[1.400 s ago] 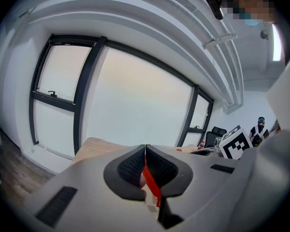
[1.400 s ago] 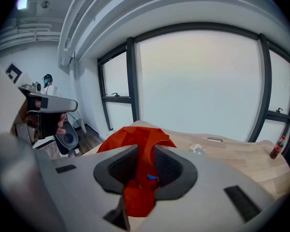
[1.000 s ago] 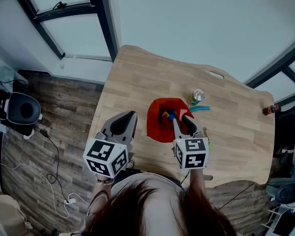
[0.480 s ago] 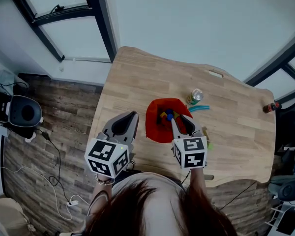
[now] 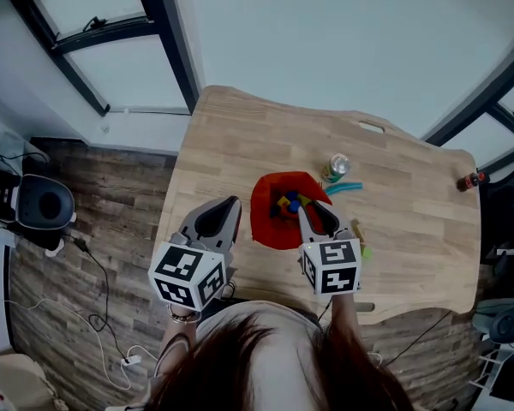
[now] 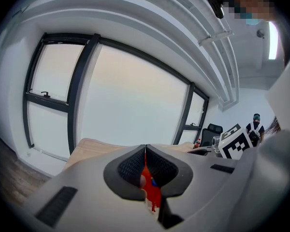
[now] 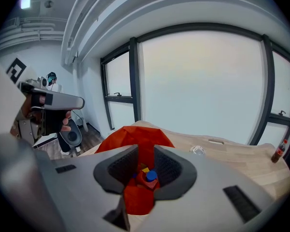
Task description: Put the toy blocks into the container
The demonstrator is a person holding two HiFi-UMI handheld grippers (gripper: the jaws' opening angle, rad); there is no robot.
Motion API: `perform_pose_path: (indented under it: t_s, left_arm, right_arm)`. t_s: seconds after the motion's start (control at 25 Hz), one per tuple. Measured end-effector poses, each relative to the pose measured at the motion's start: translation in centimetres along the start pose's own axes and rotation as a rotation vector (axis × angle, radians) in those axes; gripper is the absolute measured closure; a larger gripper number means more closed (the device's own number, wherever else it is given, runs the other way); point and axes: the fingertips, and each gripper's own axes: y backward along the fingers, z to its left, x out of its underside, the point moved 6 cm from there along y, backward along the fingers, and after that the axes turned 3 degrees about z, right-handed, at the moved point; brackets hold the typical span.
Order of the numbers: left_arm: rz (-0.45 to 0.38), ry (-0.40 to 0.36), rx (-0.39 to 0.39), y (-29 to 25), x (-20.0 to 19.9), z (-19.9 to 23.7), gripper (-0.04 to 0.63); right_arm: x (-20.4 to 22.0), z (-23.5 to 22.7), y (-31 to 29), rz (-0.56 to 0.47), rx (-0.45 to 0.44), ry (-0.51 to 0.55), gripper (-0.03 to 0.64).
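A soft red container (image 5: 264, 223) stands mid-table with several coloured blocks (image 5: 289, 202) inside. My right gripper (image 5: 315, 209) hangs over its right rim. In the right gripper view the jaws (image 7: 146, 149) stand a little apart, shut on a red block with a blue knob (image 7: 146, 182) that spans pad to pad above the container (image 7: 135, 139). My left gripper (image 5: 229, 202) hovers just left of the container. Its pads meet with nothing between them (image 6: 145, 148), and a sliver of the red container (image 6: 148, 180) shows through the gap below.
A drink can (image 5: 337, 165) stands behind the container, with a teal piece (image 5: 347, 187) beside it. A small green piece (image 5: 365, 252) lies right of my right gripper. A small bottle (image 5: 471, 181) sits at the table's far right edge. Cables and a bin lie on the floor at the left.
Both grippers keep their places over and beside the container. Only the head camera's framing has shifted slightly.
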Motion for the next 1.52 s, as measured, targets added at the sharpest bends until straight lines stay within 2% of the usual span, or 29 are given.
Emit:
perform_pose_path:
  t_s: [0.72, 1.52]
  left_arm:
    - [0.011, -0.040, 0.063, -0.9, -0.1, -1.8, 0.584]
    - [0.034, -0.064, 0.095, -1.2, -0.2, -2.2, 0.584]
  right_arm:
    - [0.6, -1.5, 2.5, -0.058, 0.074, -0.064, 0.540]
    - [1.6, -3.5, 4.7, -0.087, 0.183, -0.142, 0.574]
